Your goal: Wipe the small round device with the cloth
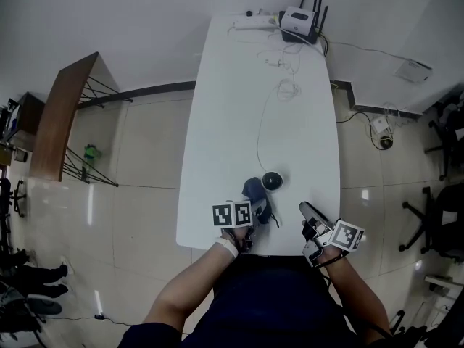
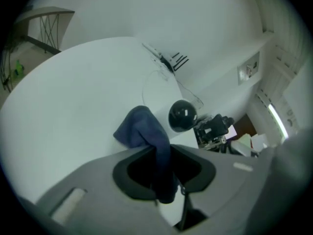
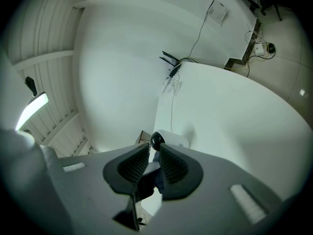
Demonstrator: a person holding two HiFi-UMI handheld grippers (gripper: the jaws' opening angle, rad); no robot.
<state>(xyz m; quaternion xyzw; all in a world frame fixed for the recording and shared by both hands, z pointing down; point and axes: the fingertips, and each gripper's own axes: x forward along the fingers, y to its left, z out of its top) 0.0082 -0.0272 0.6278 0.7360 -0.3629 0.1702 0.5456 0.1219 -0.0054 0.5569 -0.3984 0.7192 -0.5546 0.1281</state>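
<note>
The small round device (image 1: pixel 272 180) is a glossy black dome standing near the front of the white table (image 1: pixel 217 122); a thin cable runs from it toward the far end. A dark blue cloth (image 1: pixel 254 191) lies bunched just to its near left. My left gripper (image 1: pixel 258 209) is shut on this cloth (image 2: pixel 146 131), which hangs out between its jaws and stops just short of the device (image 2: pixel 182 115). My right gripper (image 1: pixel 307 210) hovers at the front right of the table, its jaws a narrow gap apart with nothing in them. Past that gripper (image 3: pixel 149 161), the device (image 3: pixel 157 140) shows.
A router with antennas (image 1: pixel 301 22), a white power strip (image 1: pixel 254 22) and loose cables (image 1: pixel 288 89) sit at the table's far end. A wooden side table (image 1: pixel 61 114) stands on the floor to the left, office chairs (image 1: pixel 442 216) to the right.
</note>
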